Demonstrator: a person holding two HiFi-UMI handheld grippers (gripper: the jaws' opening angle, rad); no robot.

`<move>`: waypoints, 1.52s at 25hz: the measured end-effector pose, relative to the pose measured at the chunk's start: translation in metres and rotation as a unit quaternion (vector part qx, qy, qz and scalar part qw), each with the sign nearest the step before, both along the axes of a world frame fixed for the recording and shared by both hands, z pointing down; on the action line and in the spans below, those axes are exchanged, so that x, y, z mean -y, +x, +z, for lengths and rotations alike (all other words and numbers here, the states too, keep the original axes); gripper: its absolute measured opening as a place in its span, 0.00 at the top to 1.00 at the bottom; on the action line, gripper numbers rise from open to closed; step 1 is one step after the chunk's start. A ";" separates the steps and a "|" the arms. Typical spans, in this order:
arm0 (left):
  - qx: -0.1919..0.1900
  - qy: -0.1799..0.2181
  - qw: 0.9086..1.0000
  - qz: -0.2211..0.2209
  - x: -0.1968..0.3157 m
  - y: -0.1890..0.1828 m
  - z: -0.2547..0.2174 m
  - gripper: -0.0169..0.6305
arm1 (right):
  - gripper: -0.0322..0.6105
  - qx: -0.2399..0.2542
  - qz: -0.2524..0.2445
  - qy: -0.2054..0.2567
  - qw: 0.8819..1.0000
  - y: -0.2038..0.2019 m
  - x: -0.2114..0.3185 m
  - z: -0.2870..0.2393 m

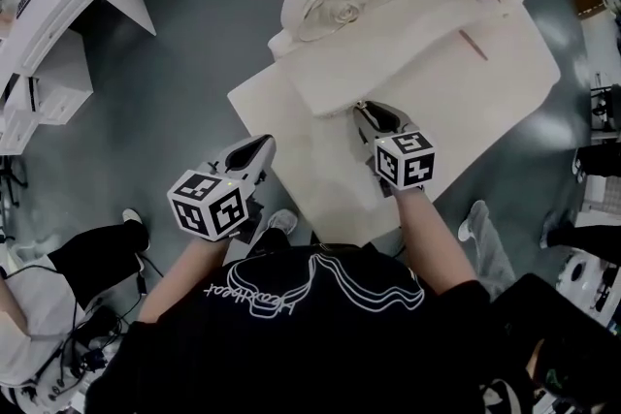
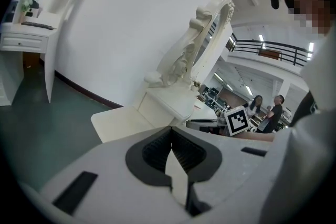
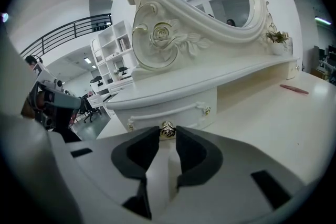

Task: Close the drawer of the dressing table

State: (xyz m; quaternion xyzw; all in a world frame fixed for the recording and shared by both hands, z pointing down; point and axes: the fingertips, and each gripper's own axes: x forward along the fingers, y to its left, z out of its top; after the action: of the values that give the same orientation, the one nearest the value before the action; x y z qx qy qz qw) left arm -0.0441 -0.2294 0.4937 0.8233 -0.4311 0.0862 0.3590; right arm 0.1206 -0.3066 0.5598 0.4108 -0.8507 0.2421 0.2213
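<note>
Drawer [image 3: 157,110] interior hidden | right tongs [image 3: 167,134] apparently pinching its knob [image 3: 167,129] | left tongs [image 2: 171,131] pressed together

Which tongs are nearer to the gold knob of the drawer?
Right. The right tongs grip the gold knob at their tips; the left tongs hang shut over the floor, well clear of it.
</note>
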 end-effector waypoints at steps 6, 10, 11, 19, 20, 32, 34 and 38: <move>-0.001 -0.002 1.000 -0.006 0.002 -0.006 0.003 0.97 | 0.79 0.002 -0.002 0.000 1.000 -0.008 0.009 -0.001; -0.002 0.000 1.000 -0.007 0.003 -0.007 0.001 0.97 | 0.79 0.003 -0.001 -0.002 1.000 -0.009 0.011 0.000; -0.003 0.000 1.000 -0.007 0.003 -0.008 0.001 0.97 | 0.79 0.003 -0.001 -0.003 1.000 -0.009 0.011 0.000; -0.004 0.002 1.000 -0.003 0.002 -0.006 -0.003 0.97 | 0.78 0.002 -0.002 0.002 1.000 -0.009 0.010 -0.001; -0.004 0.003 1.000 -0.001 0.001 -0.005 -0.005 0.97 | 0.77 0.003 -0.001 0.004 1.000 -0.008 0.010 -0.002; -0.015 0.021 0.999 0.040 -0.008 0.011 -0.025 0.97 | 0.67 0.039 -0.002 0.032 0.999 -0.001 -0.026 -0.054; -0.017 0.027 0.998 0.050 -0.009 0.014 -0.031 0.97 | 0.67 0.047 -0.005 0.042 0.998 -0.001 -0.035 -0.068; -0.026 0.042 0.996 0.073 -0.013 0.021 -0.045 0.97 | 0.68 0.071 -0.007 0.061 0.996 -0.004 -0.056 -0.099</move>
State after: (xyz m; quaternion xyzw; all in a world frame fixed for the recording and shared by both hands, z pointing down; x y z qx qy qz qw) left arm -0.0227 -0.2168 0.4483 0.8687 -0.3637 0.0723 0.3283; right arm 0.1171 -0.2510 0.4613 0.3997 -0.8801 0.2167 0.1366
